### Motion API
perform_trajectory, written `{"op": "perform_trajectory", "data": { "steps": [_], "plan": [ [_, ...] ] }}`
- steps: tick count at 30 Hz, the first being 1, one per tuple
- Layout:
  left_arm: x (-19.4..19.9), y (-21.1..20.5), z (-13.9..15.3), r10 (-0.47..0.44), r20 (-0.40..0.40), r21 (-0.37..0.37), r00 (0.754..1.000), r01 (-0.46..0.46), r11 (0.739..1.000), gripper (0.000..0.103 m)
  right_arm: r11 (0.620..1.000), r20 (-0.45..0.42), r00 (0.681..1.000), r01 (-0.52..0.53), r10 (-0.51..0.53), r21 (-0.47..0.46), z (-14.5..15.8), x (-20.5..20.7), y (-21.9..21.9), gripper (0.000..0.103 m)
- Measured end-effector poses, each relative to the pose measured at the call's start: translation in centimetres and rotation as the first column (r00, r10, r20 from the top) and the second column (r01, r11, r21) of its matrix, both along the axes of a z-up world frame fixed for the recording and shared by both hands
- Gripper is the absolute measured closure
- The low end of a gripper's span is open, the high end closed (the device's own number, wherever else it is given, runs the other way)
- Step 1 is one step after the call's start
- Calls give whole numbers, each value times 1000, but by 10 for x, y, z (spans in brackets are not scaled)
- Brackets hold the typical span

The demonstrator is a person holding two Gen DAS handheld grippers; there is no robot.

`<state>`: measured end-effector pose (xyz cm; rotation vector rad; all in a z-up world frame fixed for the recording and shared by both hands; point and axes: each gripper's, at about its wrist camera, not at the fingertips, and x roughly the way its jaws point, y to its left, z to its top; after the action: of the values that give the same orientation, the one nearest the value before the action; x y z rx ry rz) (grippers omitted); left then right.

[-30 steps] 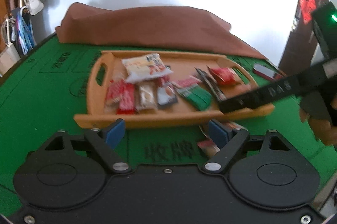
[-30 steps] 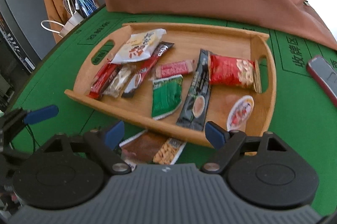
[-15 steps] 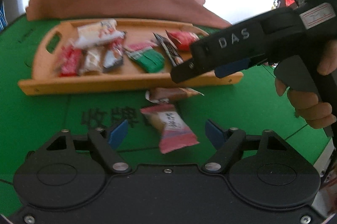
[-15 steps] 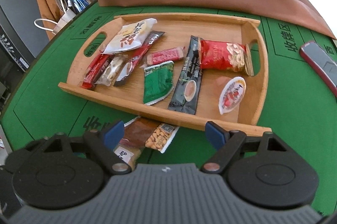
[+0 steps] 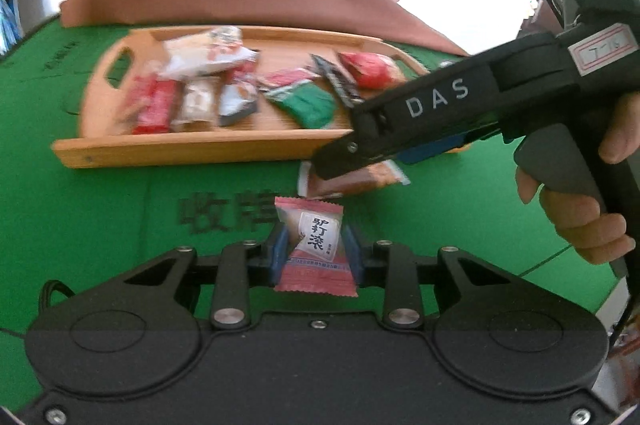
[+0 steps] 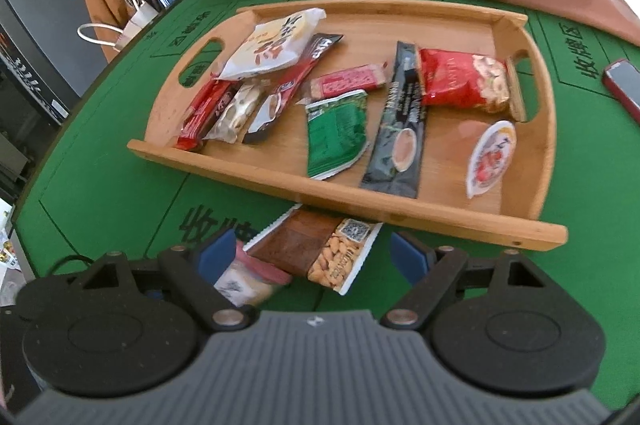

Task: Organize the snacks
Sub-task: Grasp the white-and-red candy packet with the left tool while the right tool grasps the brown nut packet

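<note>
Both claws (image 5: 316,251) (image 6: 316,257) near almond packet (image 6: 320,253); pink candy (image 5: 316,245) label left-view only

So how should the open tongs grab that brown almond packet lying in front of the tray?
Take the almond packet across its narrow width near the middle, coming straight down from above. It lies flat on the green mat, its far end close against the wooden tray, so a sideways approach looks blocked. The right tongs already hover open either side of it.

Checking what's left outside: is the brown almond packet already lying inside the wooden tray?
No, the brown almond packet lies on the green table, just outside the wooden tray near rail.
</note>
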<state>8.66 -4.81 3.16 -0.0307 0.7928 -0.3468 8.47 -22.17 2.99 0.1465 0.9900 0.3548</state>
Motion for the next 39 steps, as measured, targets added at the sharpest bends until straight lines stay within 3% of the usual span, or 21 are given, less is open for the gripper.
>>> {"op": "perform_trajectory", "data": {
  "steps": [9,12,17,21,22,23,24,25,27,29,35,39],
  "plan": [
    [-8,47,9,100,42,38,994,-102,994,74,998,-18,999,37,-38,-50,-15,8,22,13],
    [-8,59,11,127,42,30,991,-128,991,74,995,15,999,37,-35,-94,-16,6,29,14],
    [-7,67,14,142,55,12,988,-143,990,74,990,70,998,15,-5,-137,-15,-3,35,35],
    [-3,69,17,151,62,2,987,-152,988,74,992,104,995,3,10,-127,-11,-11,31,45],
    [-2,70,17,151,65,0,986,-151,988,74,993,113,994,-2,16,-121,-9,-13,30,50],
    [-1,70,18,150,68,-2,986,-150,989,74,993,118,993,-8,22,-118,-7,-15,29,64],
    [0,69,19,150,69,-4,986,-150,989,74,993,118,993,-9,23,-120,-6,-17,28,65],
    [1,69,19,150,71,-6,986,-150,989,74,993,122,992,-14,28,-119,-4,-19,27,65],
    [2,68,20,150,73,-10,986,-149,989,74,992,136,990,-31,48,-124,-3,-22,27,50],
    [3,67,20,151,72,-14,986,-150,989,74,988,154,986,-36,60,-152,-4,-26,27,27],
    [6,66,18,150,64,-14,987,-150,989,74,982,155,986,-36,66,-187,-22,-32,20,13],
    [9,65,16,153,53,-15,987,-152,988,74,976,186,980,-34,75,-215,-32,-36,18,10]
  ]
}}
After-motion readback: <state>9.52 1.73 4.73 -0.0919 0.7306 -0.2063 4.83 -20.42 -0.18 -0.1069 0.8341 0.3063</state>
